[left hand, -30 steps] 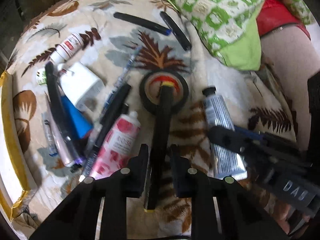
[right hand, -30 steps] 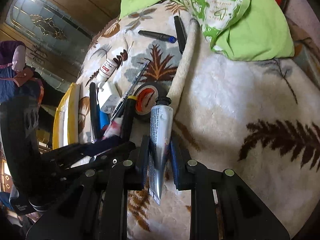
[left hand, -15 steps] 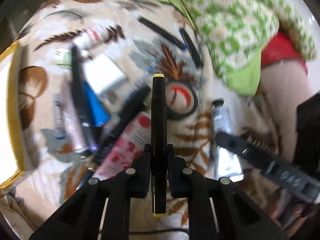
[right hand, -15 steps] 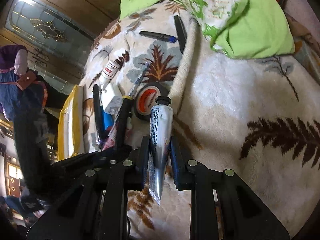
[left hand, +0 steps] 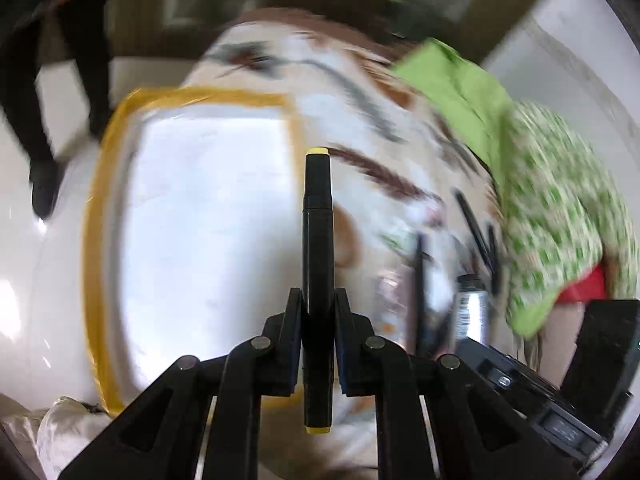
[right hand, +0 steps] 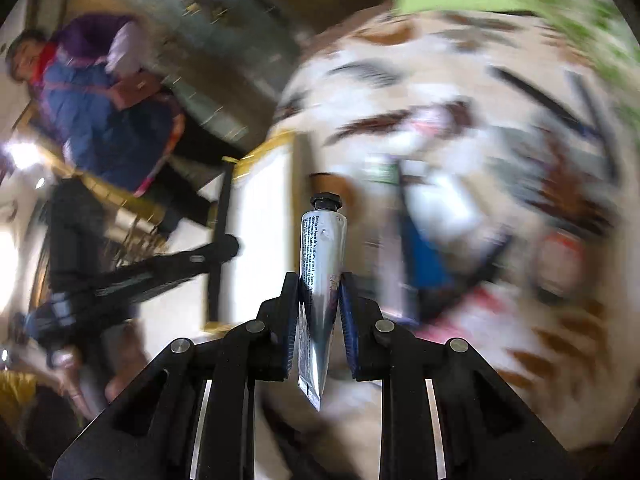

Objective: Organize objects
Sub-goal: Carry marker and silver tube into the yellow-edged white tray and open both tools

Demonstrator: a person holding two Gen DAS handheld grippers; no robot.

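My left gripper (left hand: 318,300) is shut on a black marker with yellow ends (left hand: 318,232) and holds it in the air over the right edge of a white box with a yellow rim (left hand: 94,240). My right gripper (right hand: 320,284) is shut on a silver tube with a black cap (right hand: 322,248), also lifted, pointing toward the same box (right hand: 264,216). The left gripper and its marker (right hand: 220,232) show at the left of the right wrist view. The silver tube (left hand: 472,312) shows at the right of the left wrist view. Both views are motion-blurred.
The leaf-print blanket (left hand: 360,92) carries a blurred heap of pens, tubes and a tape roll (right hand: 556,264) to the right. A green patterned cloth (left hand: 560,208) lies at the far right. A person in a blue and purple jacket (right hand: 100,92) stands beyond the bed.
Both grippers have lifted their objects off the blanket and swung left, from over the heap toward the yellow-rimmed white box. The left gripper closed on the marker.
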